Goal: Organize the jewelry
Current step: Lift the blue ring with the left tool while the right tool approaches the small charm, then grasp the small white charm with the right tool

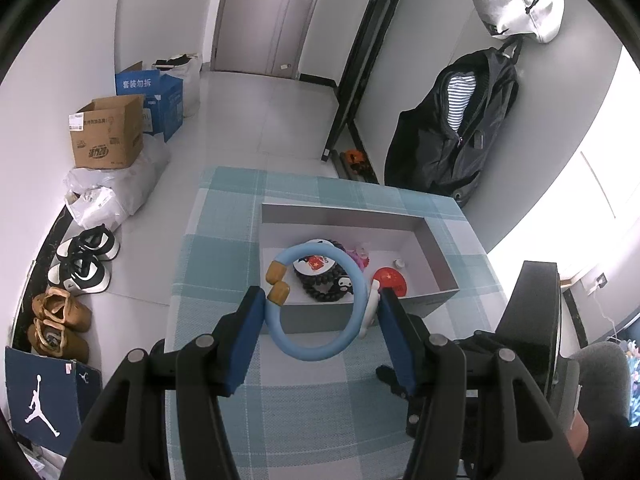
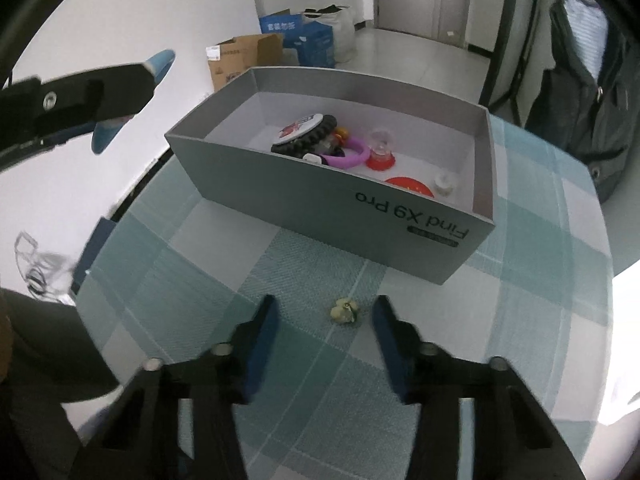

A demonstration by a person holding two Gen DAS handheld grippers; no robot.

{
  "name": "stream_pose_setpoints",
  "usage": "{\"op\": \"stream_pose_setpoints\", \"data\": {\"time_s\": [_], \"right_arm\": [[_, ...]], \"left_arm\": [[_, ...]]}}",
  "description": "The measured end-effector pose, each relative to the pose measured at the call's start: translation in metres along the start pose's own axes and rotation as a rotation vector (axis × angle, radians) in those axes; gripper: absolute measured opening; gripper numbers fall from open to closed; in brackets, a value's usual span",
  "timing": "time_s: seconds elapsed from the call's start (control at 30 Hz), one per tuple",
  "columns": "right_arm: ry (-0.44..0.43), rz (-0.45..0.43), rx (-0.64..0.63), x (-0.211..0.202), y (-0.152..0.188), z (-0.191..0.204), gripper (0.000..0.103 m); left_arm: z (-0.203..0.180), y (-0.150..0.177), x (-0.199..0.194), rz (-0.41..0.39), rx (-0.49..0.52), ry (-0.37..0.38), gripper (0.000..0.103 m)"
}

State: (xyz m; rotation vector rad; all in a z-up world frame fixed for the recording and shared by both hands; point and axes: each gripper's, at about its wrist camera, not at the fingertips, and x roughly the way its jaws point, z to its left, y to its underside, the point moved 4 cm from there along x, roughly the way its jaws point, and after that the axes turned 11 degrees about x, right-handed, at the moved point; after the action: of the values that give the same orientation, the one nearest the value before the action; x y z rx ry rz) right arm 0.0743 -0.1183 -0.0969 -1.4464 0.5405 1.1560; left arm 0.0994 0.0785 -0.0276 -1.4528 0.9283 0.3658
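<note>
While the left gripper (image 1: 322,312) pinches a light blue ring (image 1: 316,300) between its pads, it hangs above the near wall of the grey box (image 1: 352,216). From the right wrist, the right gripper (image 2: 325,320) stands spread over the checked cloth (image 2: 280,420), a small yellowish charm (image 2: 345,310) lying untouched between its fingers, near the box.

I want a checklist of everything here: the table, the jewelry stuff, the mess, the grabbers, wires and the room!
Surface: table with teal checked cloth.
Job's things: grey open cardboard box holding black bead bracelet, purple ring, red round badge; small yellowish charm on the cloth.
Clutter: nothing seen on the table.
Grippers: left gripper shut on light-blue open ring bracelet; right gripper open around the charm.
Cables: nothing seen.
Surroundings: cardboard boxes, shoes, black backpack.
</note>
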Motion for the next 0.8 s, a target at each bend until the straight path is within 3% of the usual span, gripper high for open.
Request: {"op": "stream_pose_setpoints", "data": {"time_s": [0.2,0.43,0.8], "right_arm": [[0.038,-0.011,-0.002,-0.002,0.001,-0.01,0.013],[-0.007,0.005,0.03,-0.002,-0.003,-0.018,0.012],[-0.07,0.005,0.179,-0.014,-0.007,-0.044,0.012]], "left_arm": [[-0.003,-0.001,-0.001,-0.004,0.013,-0.003,0.052],[-0.004,-0.001,0.001,0.002,0.014,-0.005,0.052],[-0.006,-0.002,0.004,0.01,0.007,-0.005,0.052]]}}
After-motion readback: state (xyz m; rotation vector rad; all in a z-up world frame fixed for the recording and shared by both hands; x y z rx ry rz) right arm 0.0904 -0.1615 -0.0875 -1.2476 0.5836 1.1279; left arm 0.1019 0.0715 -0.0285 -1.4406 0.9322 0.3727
